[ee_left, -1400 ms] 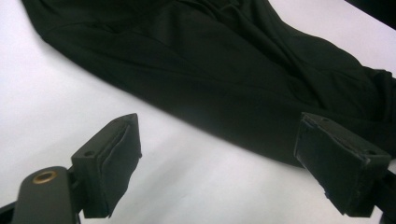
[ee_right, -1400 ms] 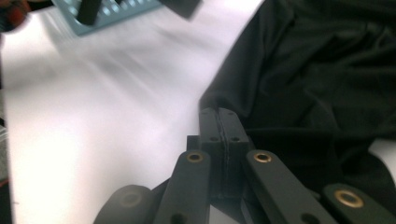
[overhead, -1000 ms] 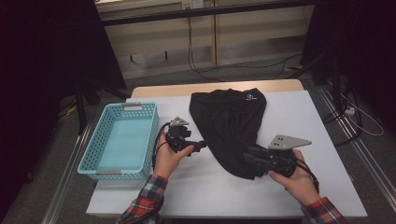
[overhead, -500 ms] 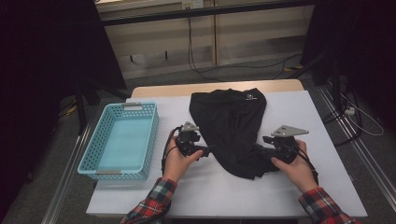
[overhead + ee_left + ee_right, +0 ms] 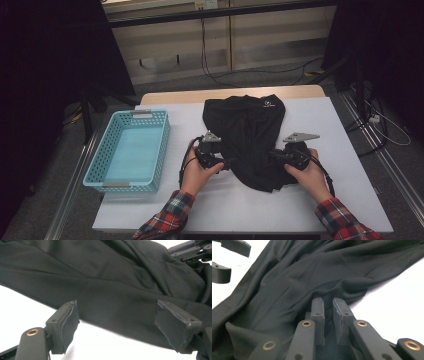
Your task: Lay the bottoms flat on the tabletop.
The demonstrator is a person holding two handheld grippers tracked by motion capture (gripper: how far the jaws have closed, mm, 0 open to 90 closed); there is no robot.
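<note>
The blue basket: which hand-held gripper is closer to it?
The left hand-held gripper is closer: it sits just right of the blue basket, at the black garment's left edge. The right hand-held gripper is beyond, at the garment's far side.

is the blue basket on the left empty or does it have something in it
Empty. In the high view the blue basket shows its bare floor from wall to wall, and the black garment lies outside it on the table.

A lab: white table [image 5: 350, 200] fenced by black curtains [image 5: 50, 75], cables [image 5: 220, 75] trailing on the floor.
</note>
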